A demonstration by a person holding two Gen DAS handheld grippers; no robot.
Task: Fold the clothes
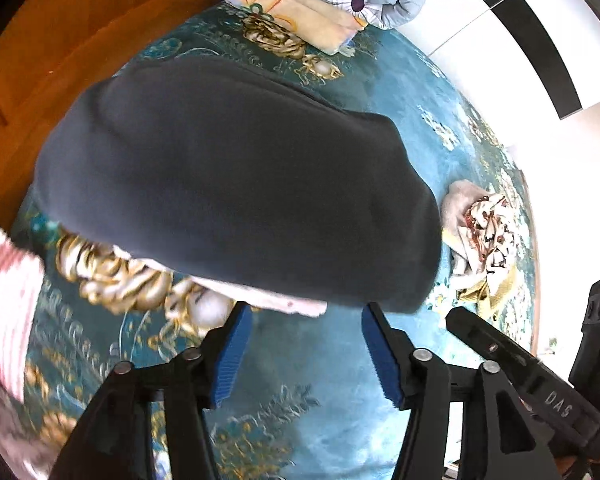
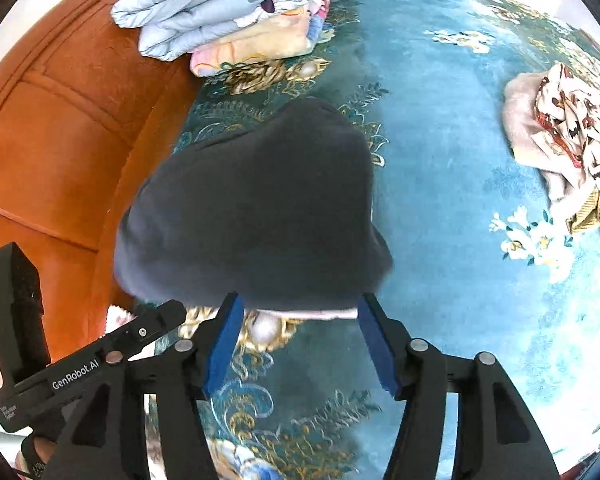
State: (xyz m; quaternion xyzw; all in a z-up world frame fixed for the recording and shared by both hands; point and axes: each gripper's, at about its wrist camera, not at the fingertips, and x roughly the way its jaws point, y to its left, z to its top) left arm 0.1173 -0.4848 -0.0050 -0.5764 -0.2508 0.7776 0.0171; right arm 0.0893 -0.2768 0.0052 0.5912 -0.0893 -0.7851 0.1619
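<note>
A folded dark navy garment [image 1: 236,184] lies on the teal floral bedspread [image 1: 324,392], on top of a pale pink folded piece [image 1: 276,300] whose edge sticks out at the near side. It also shows in the right wrist view [image 2: 256,216]. My left gripper [image 1: 306,316] is open and empty, just short of the garment's near edge. My right gripper [image 2: 298,308] is open and empty at the same near edge. The right gripper's body [image 1: 540,384] shows in the left wrist view, and the left gripper's body [image 2: 80,364] in the right wrist view.
A heap of unfolded clothes [image 2: 560,136] lies on the right of the bed, also in the left wrist view [image 1: 484,228]. A folded light-blue quilt on a peach blanket [image 2: 228,12] sits at the head end by the orange headboard [image 2: 52,132]. A pink-and-white striped cloth [image 1: 4,300] is at the left.
</note>
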